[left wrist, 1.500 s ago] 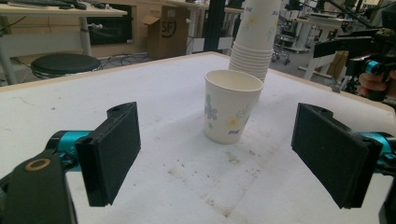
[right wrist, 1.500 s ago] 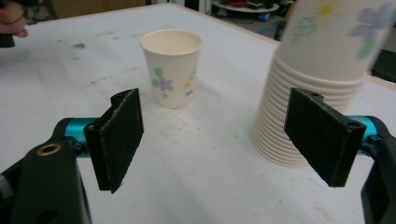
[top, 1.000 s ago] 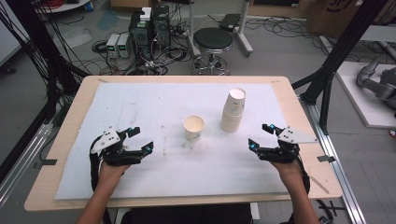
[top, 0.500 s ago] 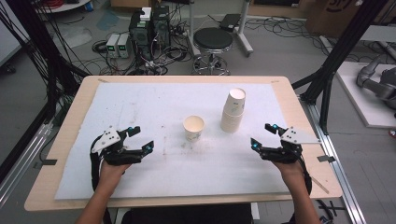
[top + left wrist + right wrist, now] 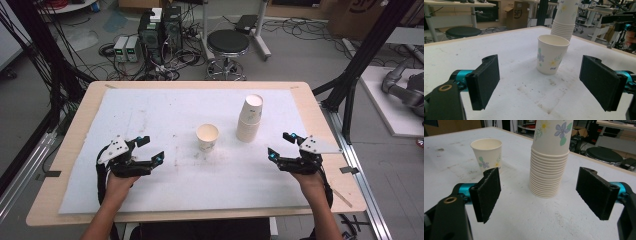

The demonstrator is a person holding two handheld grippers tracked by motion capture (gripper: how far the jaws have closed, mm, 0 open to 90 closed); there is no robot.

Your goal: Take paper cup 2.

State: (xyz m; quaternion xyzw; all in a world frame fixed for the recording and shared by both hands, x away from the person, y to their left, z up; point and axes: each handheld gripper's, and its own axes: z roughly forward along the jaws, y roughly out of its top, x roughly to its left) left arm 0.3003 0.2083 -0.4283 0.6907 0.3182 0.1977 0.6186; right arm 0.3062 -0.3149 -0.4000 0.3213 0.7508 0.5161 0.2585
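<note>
Both grippers, left (image 5: 150,150) and right (image 5: 281,145), sit wide open and empty, so a quick grab could tip the tall stack (image 5: 249,120) or knock the cup (image 5: 207,137) over.

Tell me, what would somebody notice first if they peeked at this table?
Probably the tall stack of flowery paper cups standing right of the middle of the white mat, with a single cup upright just to its left. Next come the two black grippers near the front edge, the left gripper and the right gripper, both with jaws open and holding nothing.
</note>
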